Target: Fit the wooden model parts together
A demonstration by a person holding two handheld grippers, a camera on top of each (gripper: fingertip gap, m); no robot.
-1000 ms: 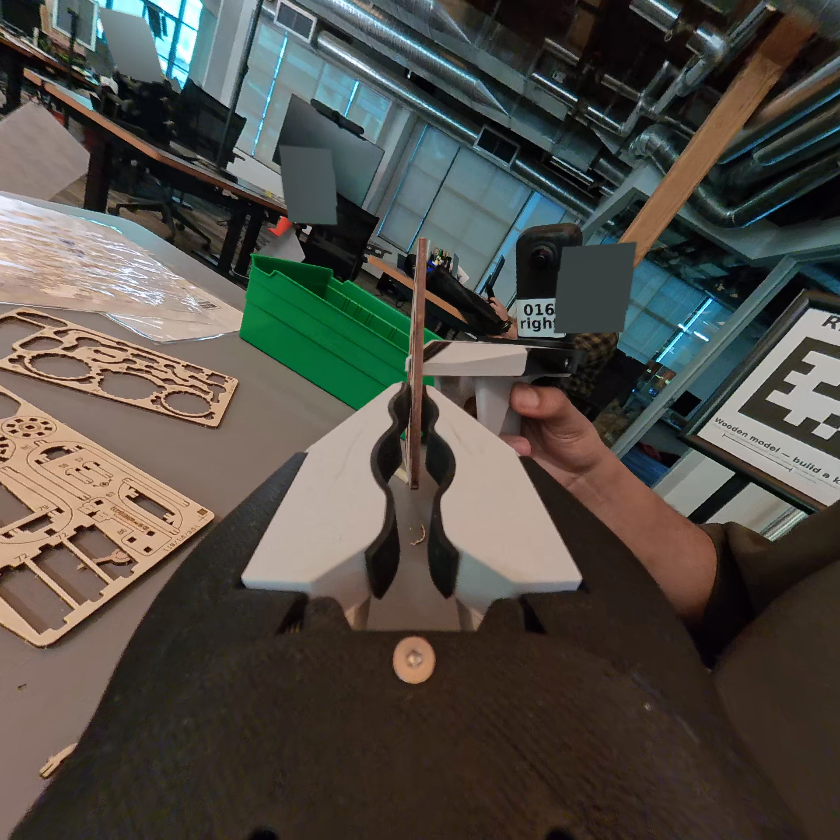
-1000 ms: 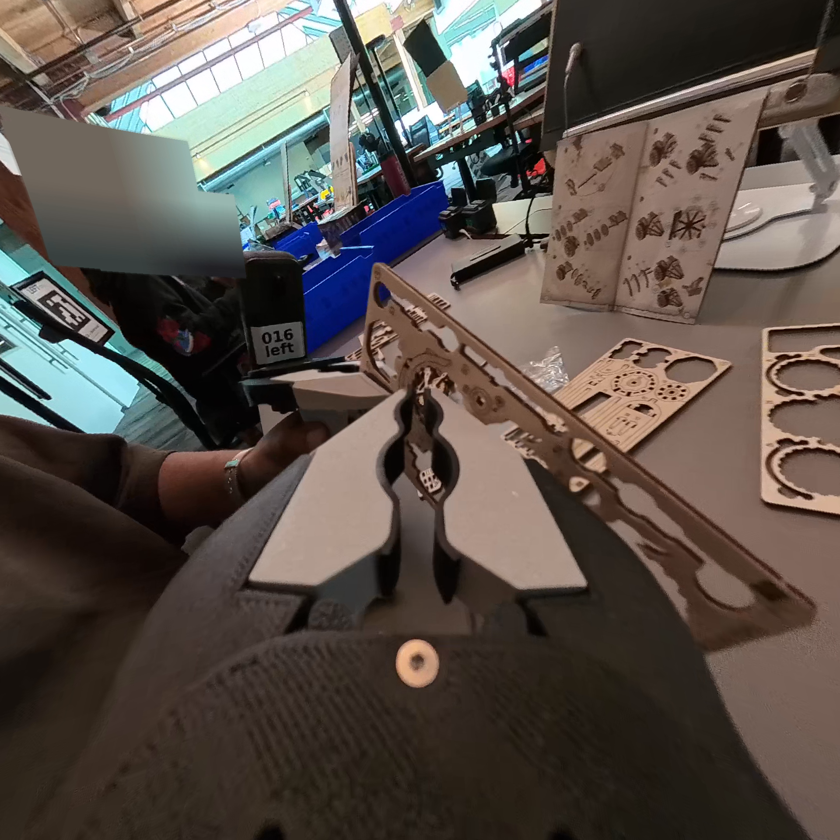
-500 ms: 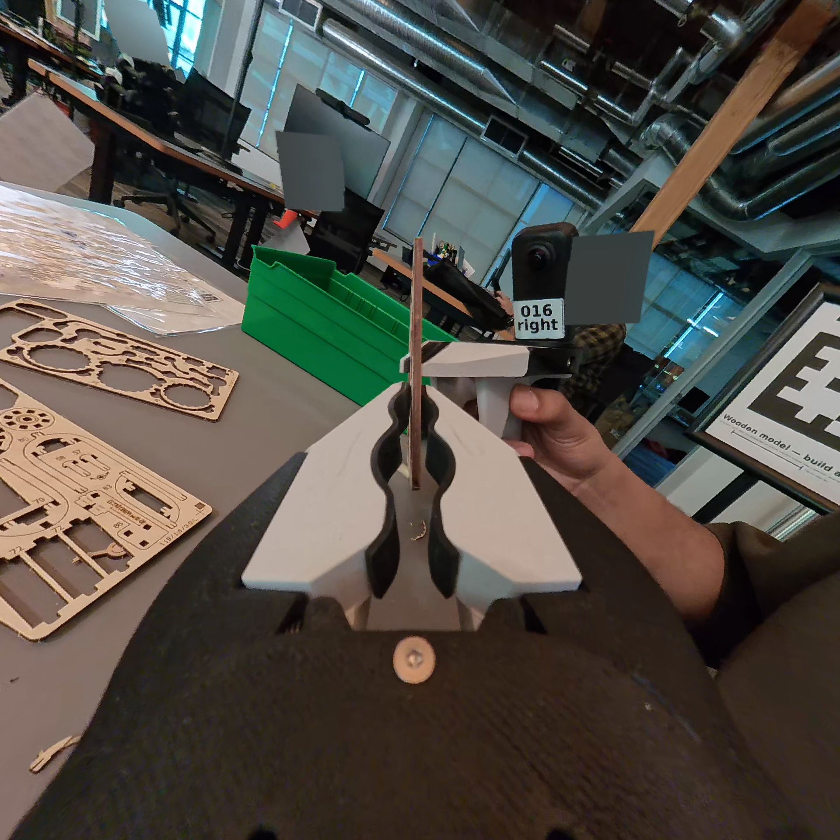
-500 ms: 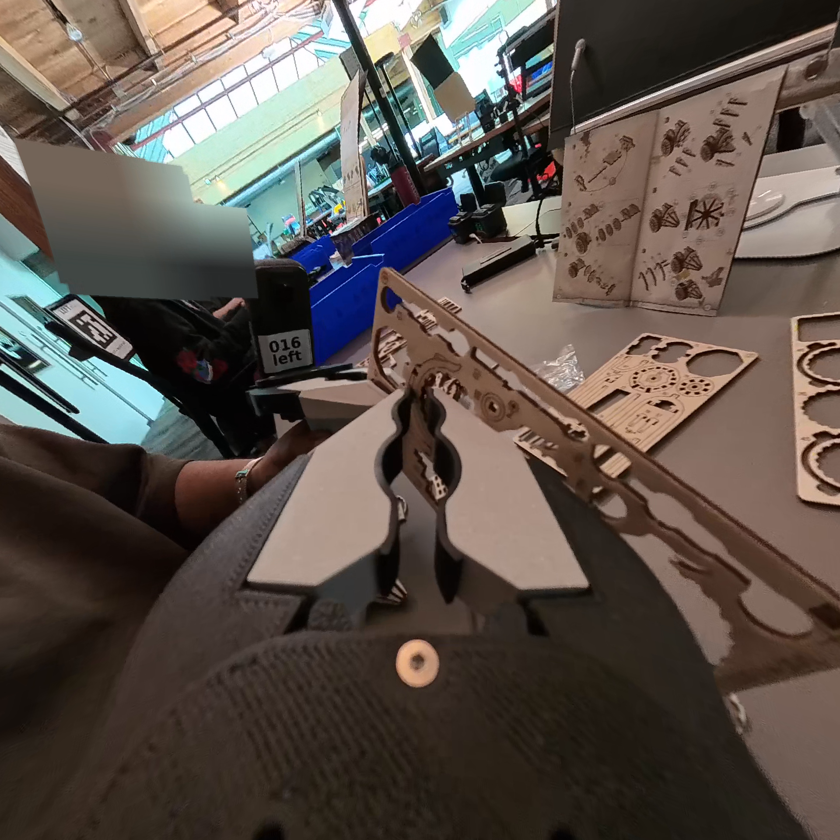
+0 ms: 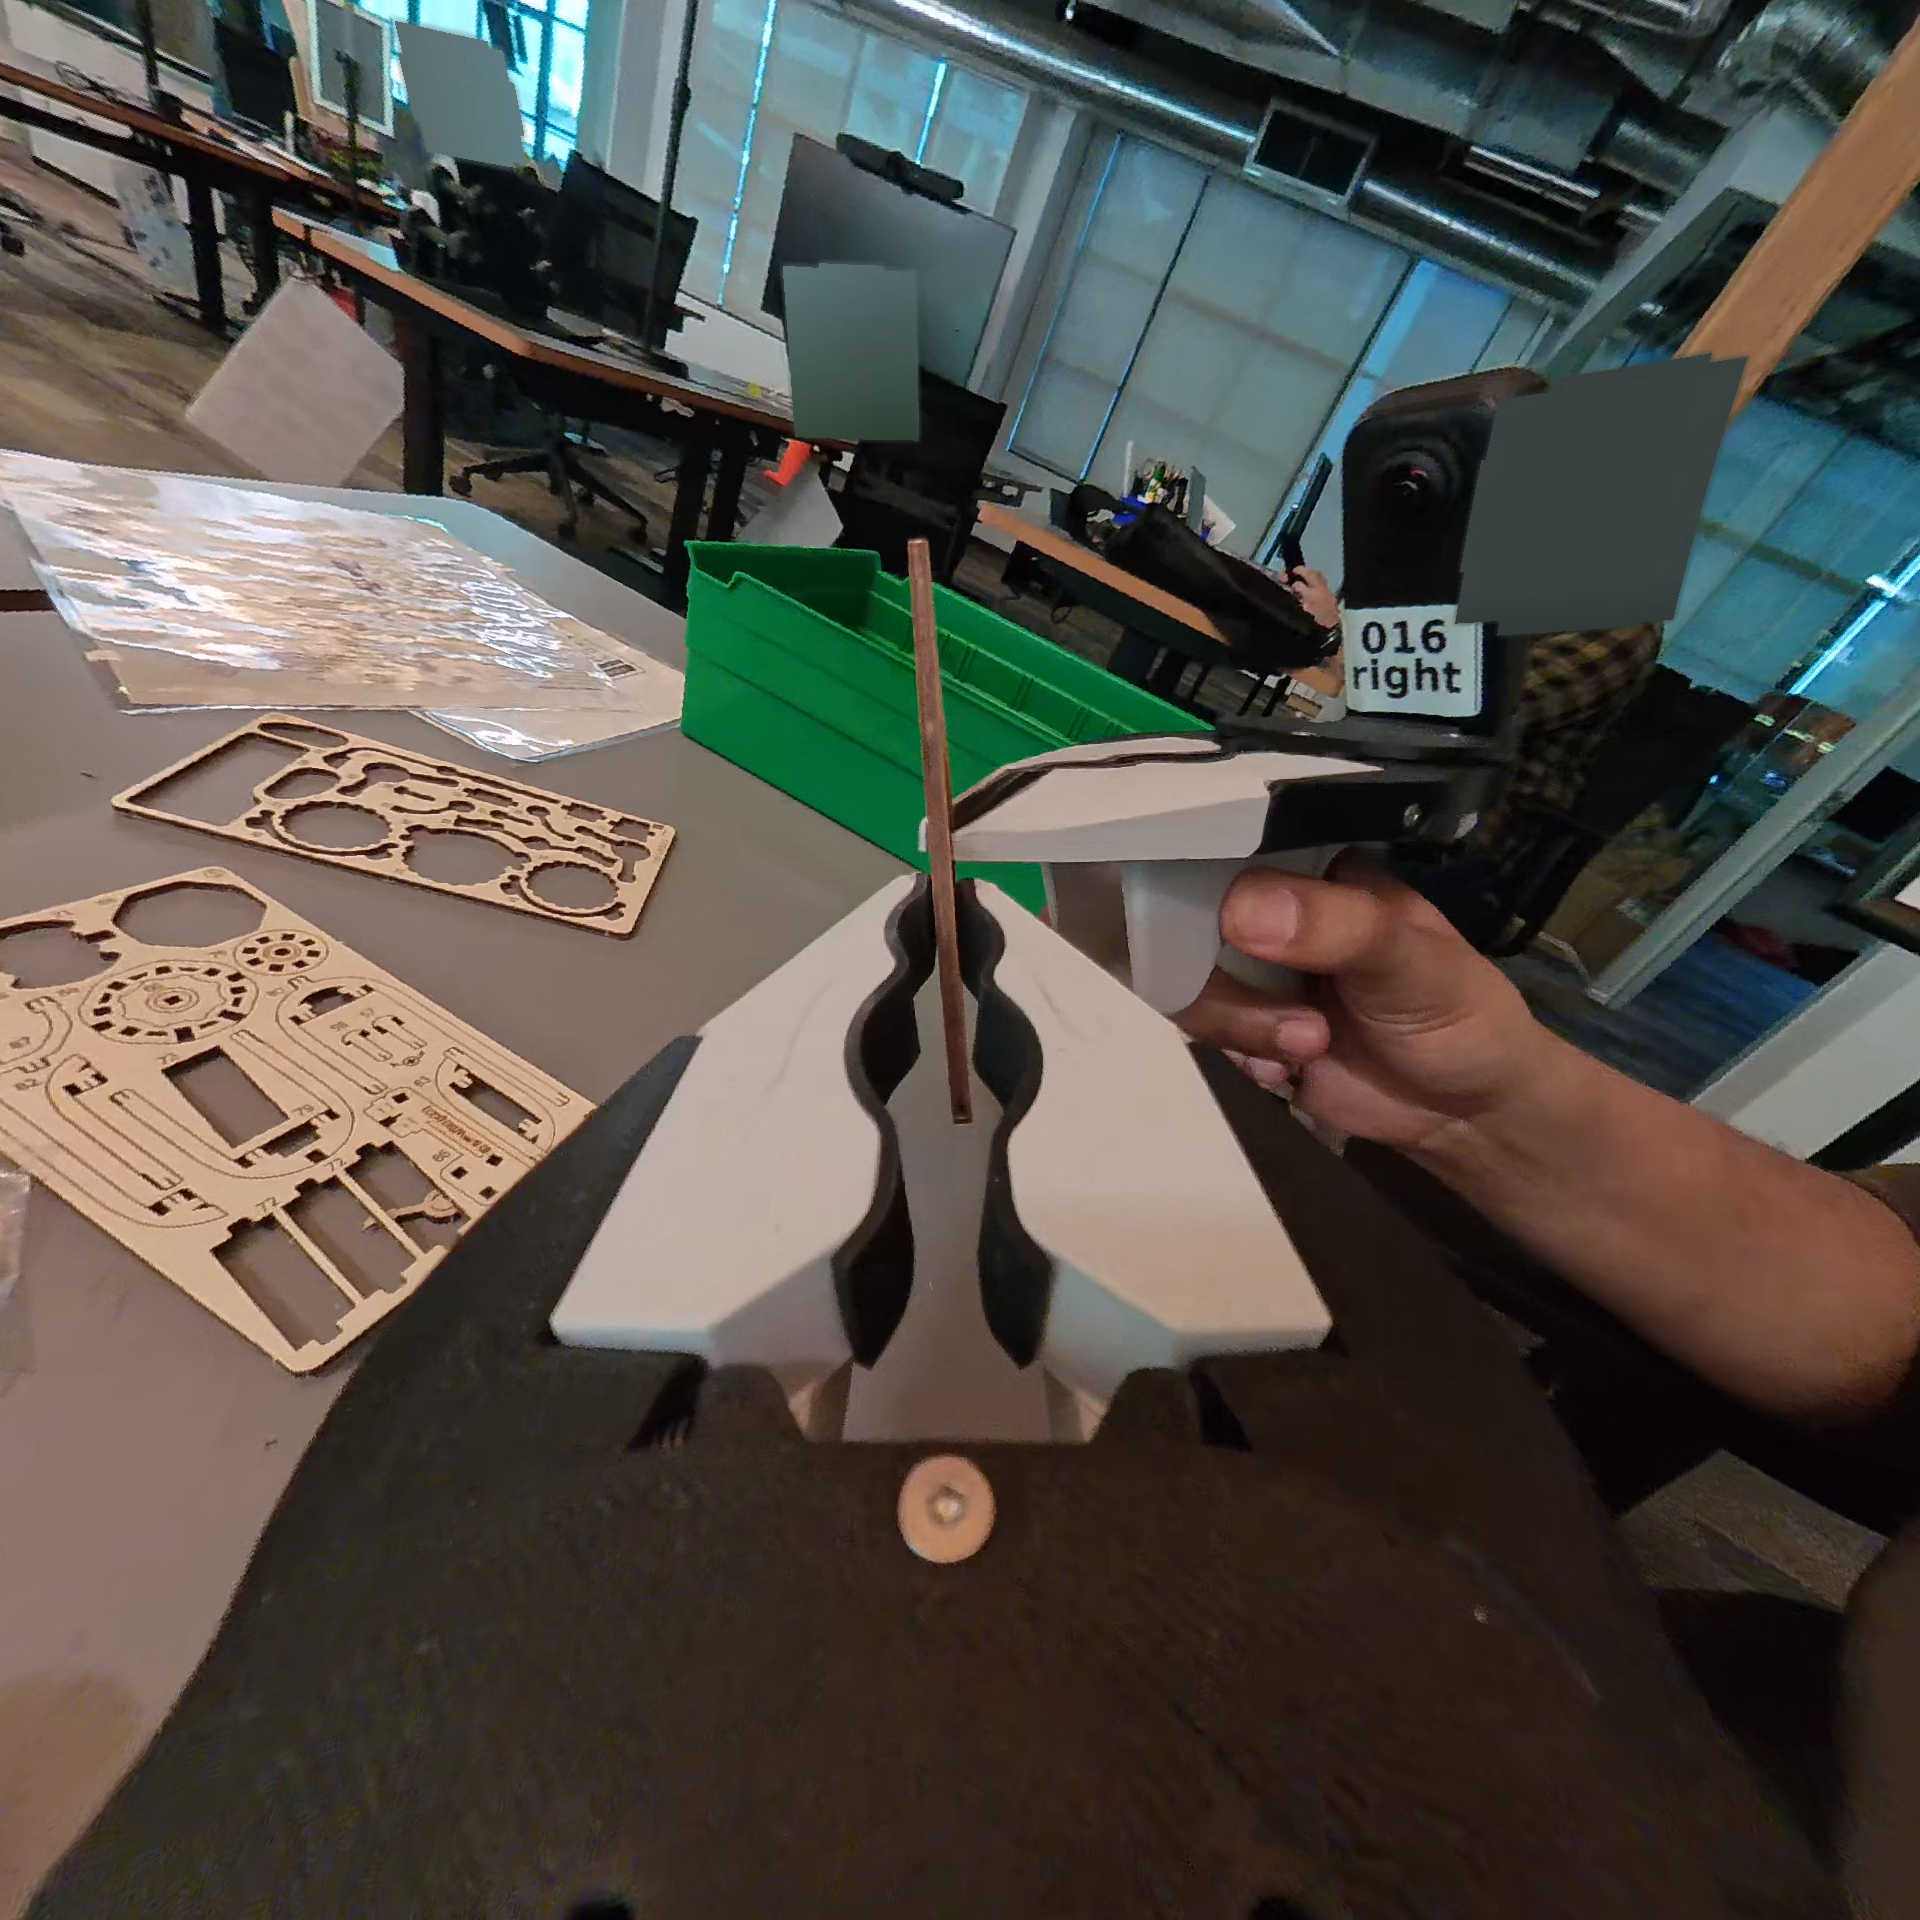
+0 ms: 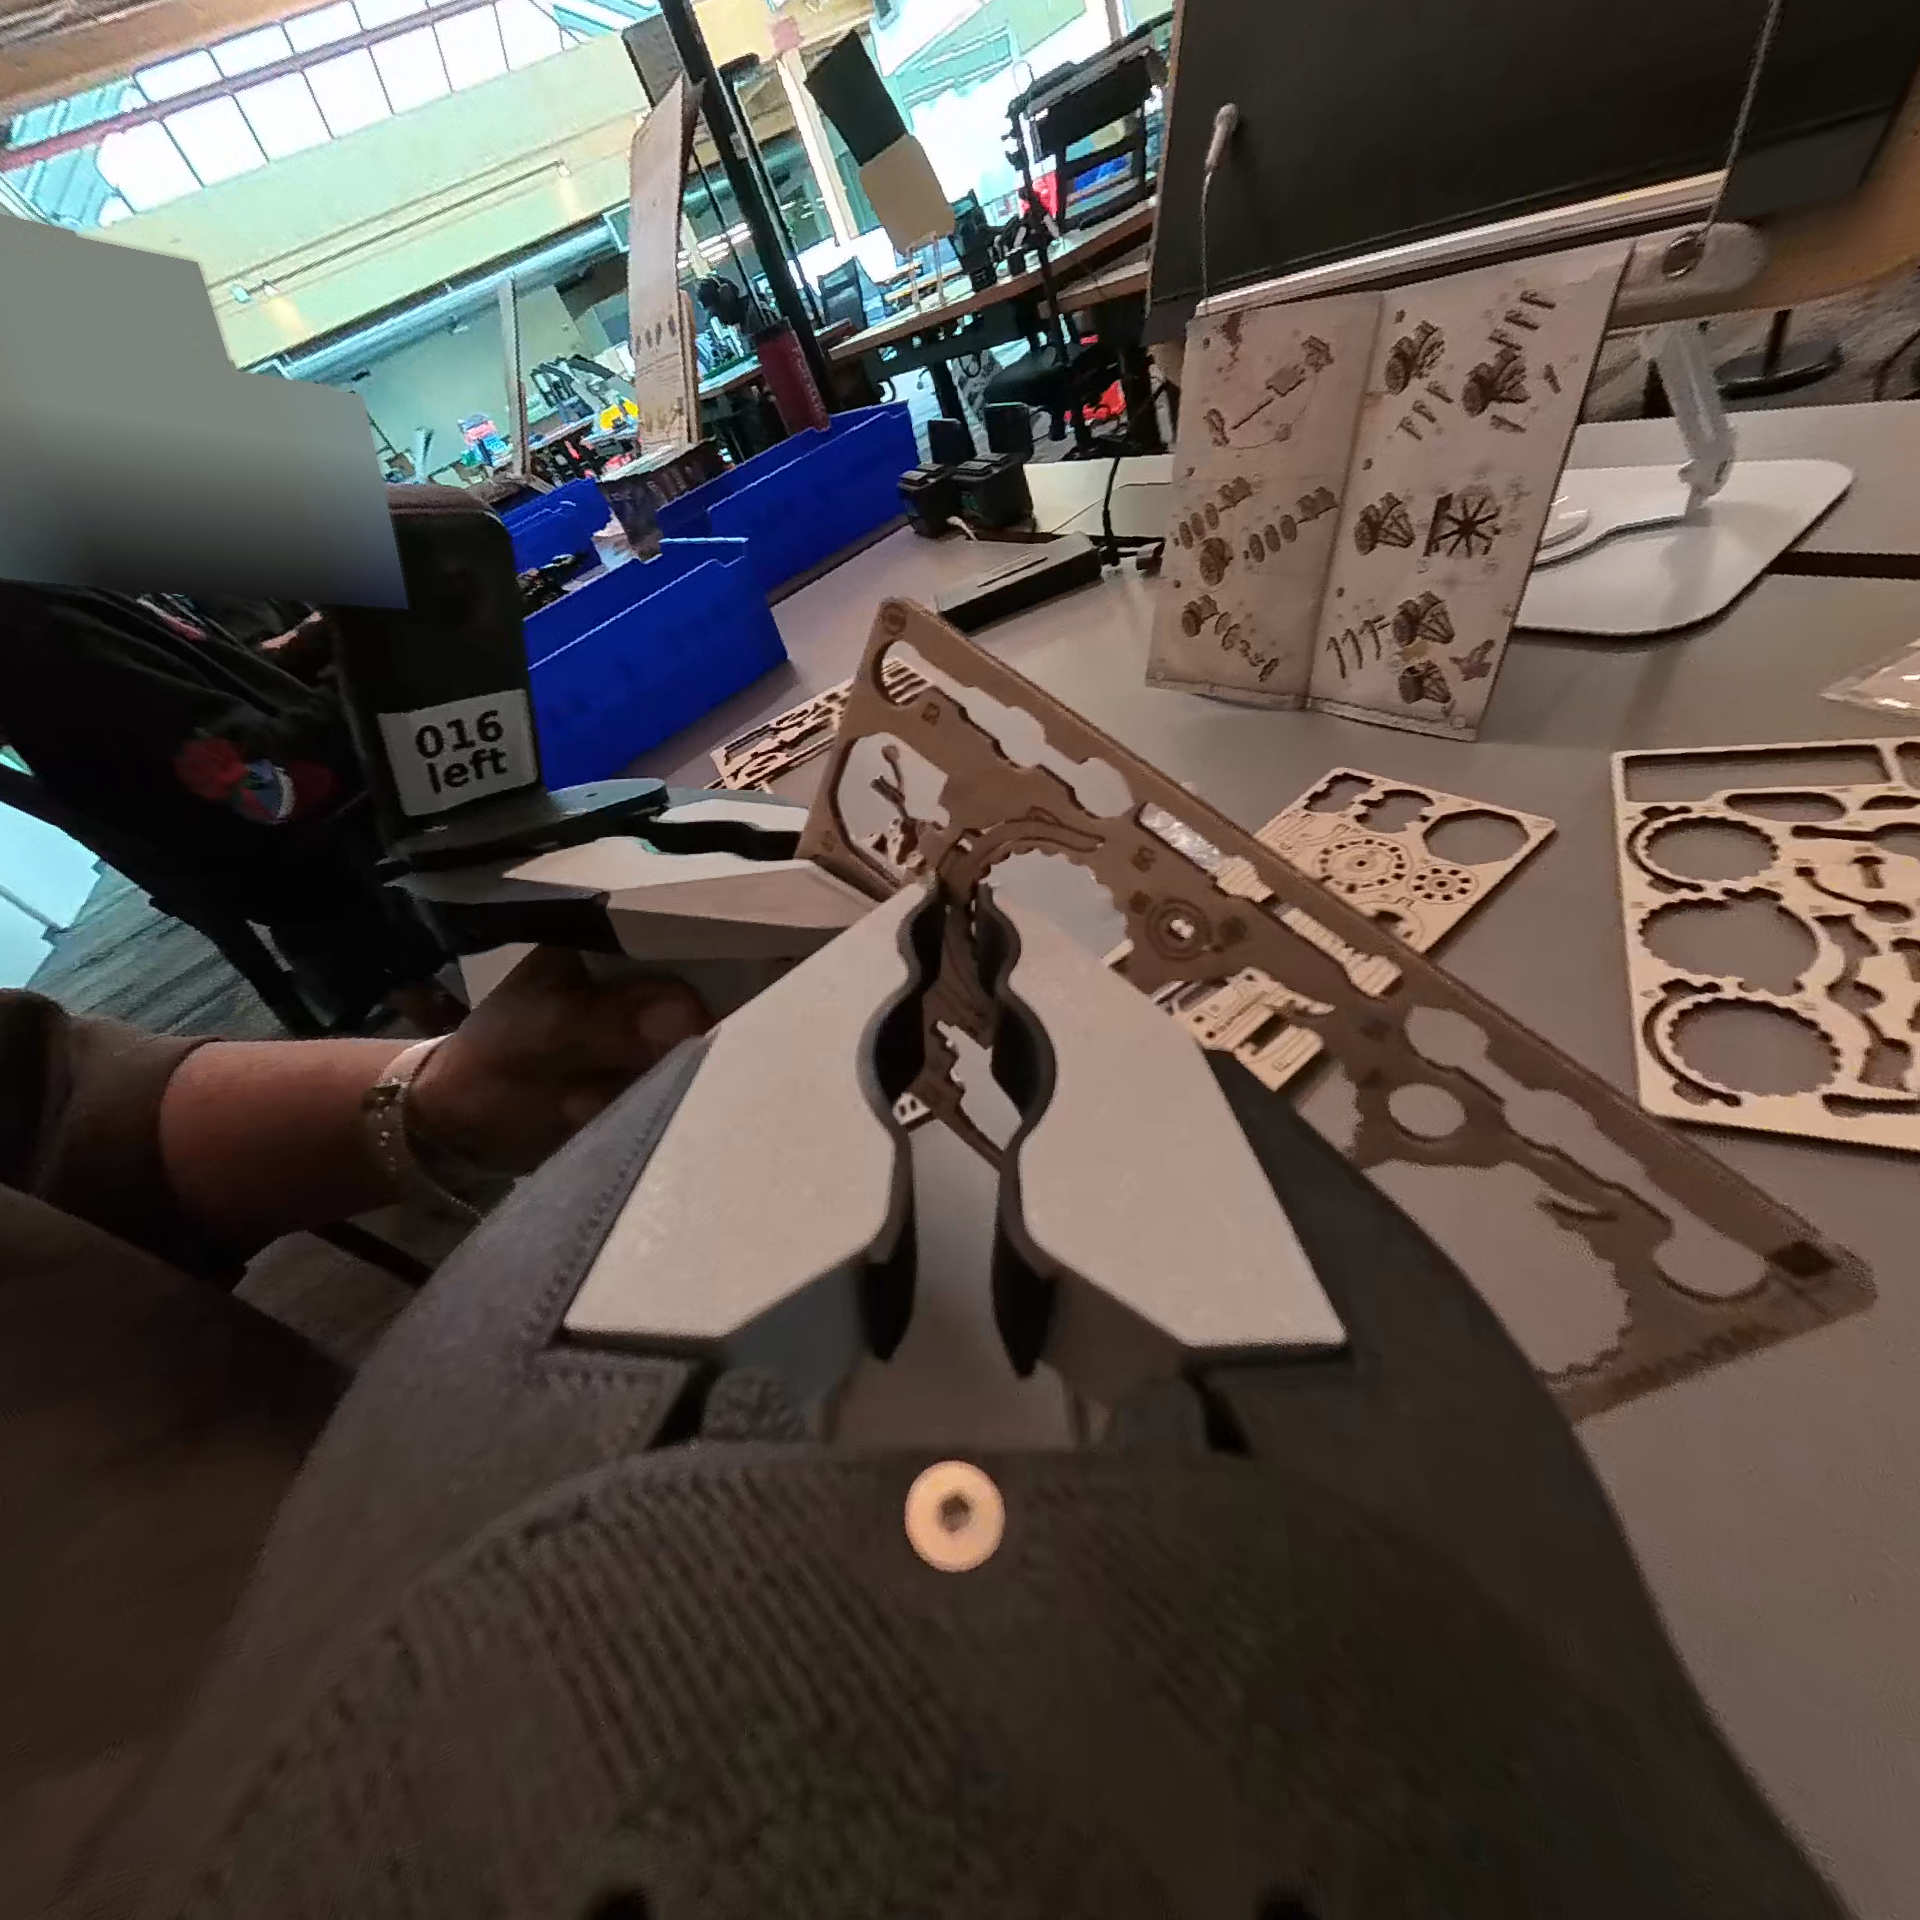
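Observation:
A thin laser-cut wooden sheet (image 6: 1455, 1018) is held in the air over the grey table (image 6: 1714, 1455). In the left wrist view it stands edge-on (image 5: 928, 675). My left gripper (image 5: 940, 894) is shut on the sheet's lower edge. It also shows in the right wrist view (image 6: 821, 883), coming in from the left. My right gripper (image 6: 951, 899) meets the sheet's face, with its fingertips closed on a small part inside the sheet. In the left wrist view it reaches in from the right (image 5: 935, 831), held by a hand (image 5: 1351, 997).
Two more cut-out wooden sheets (image 5: 395, 821) (image 5: 239, 1101) lie flat on the left, beside a plastic sleeve (image 5: 291, 603) and a green bin (image 5: 821, 686). Further sheets (image 6: 1766, 935) (image 6: 1403, 842), a standing instruction booklet (image 6: 1371, 520) and blue bins (image 6: 644, 644) are beyond. The tips of both grippers are at nearly the same place.
Both grippers keep their hold. The sheet has swung a little in the right wrist view, and the left wrist view now looks lower, showing more of the table.

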